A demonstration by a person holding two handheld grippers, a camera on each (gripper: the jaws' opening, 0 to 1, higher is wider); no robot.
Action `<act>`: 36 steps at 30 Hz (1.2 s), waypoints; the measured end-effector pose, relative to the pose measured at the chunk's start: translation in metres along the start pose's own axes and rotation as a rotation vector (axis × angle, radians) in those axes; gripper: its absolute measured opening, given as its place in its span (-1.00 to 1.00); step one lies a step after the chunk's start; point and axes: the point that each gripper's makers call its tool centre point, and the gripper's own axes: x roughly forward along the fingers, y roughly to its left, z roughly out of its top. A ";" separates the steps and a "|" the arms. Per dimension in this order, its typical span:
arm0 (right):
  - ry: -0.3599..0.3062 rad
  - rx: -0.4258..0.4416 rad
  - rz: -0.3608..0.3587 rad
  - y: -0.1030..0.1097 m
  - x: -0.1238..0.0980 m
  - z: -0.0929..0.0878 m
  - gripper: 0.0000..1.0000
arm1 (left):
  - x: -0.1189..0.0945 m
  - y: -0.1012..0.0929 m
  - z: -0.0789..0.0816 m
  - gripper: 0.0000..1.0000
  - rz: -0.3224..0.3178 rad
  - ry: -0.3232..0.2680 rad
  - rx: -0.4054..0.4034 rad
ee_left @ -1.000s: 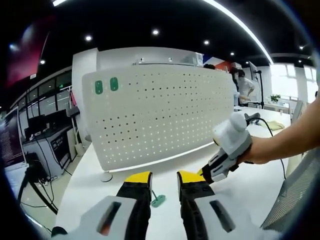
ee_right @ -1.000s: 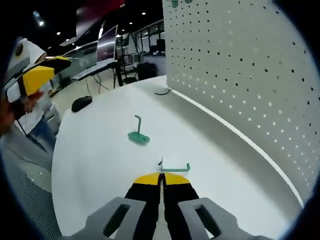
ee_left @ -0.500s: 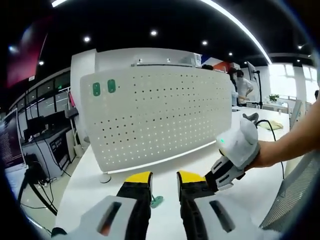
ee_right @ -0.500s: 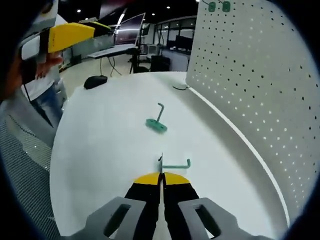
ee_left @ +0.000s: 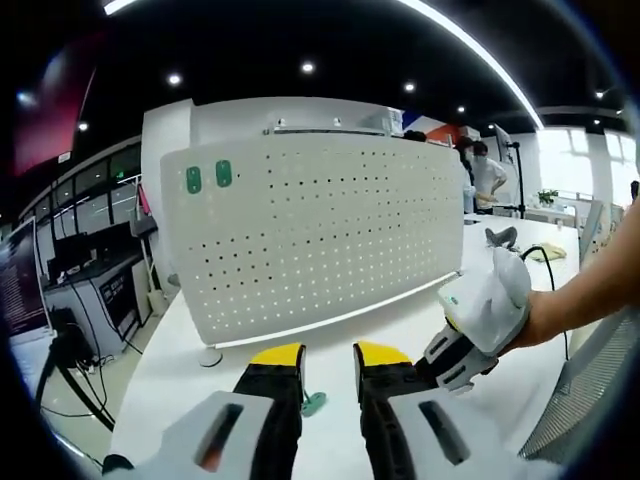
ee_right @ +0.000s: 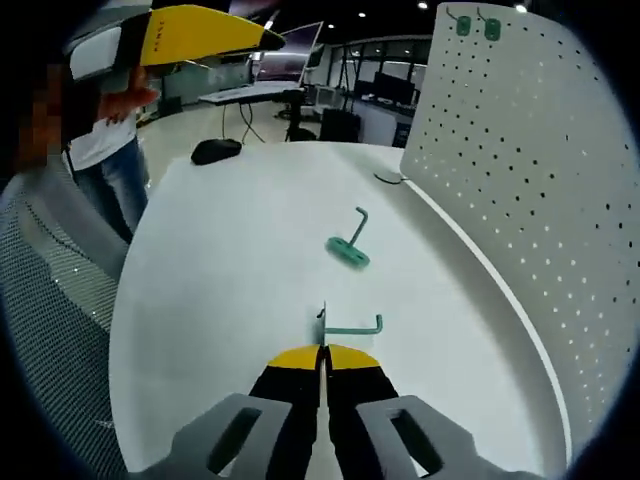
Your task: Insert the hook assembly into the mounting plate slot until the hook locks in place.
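The white pegboard mounting plate (ee_left: 320, 230) stands upright on the white table, with two green hooks (ee_left: 208, 177) hanging near its top left corner. My left gripper (ee_left: 328, 360) is open with nothing between its yellow tips; a loose green hook (ee_left: 314, 402) lies on the table just beyond them. In the right gripper view, my right gripper (ee_right: 322, 352) is shut on a green hook (ee_right: 352, 325) whose arm sticks out to the right. The loose hook (ee_right: 350, 245) lies further ahead, the pegboard (ee_right: 520, 180) stands to the right. The right gripper (ee_left: 470, 335) appears low right in the left gripper view.
A black mouse (ee_right: 215, 150) and a dark cable (ee_right: 385, 178) lie on the far part of the table (ee_right: 220, 270). The left gripper (ee_right: 190, 35) hangs at the top left, held by a person. People stand in the background behind the pegboard (ee_left: 485, 170).
The right gripper has moved down and to the right in the left gripper view, still holding its hook. The right gripper view has swung with it. The left gripper has stayed put.
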 end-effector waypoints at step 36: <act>-0.010 -0.008 0.047 0.018 0.009 0.001 -0.93 | 0.000 0.000 -0.002 -0.60 -0.003 0.004 -0.003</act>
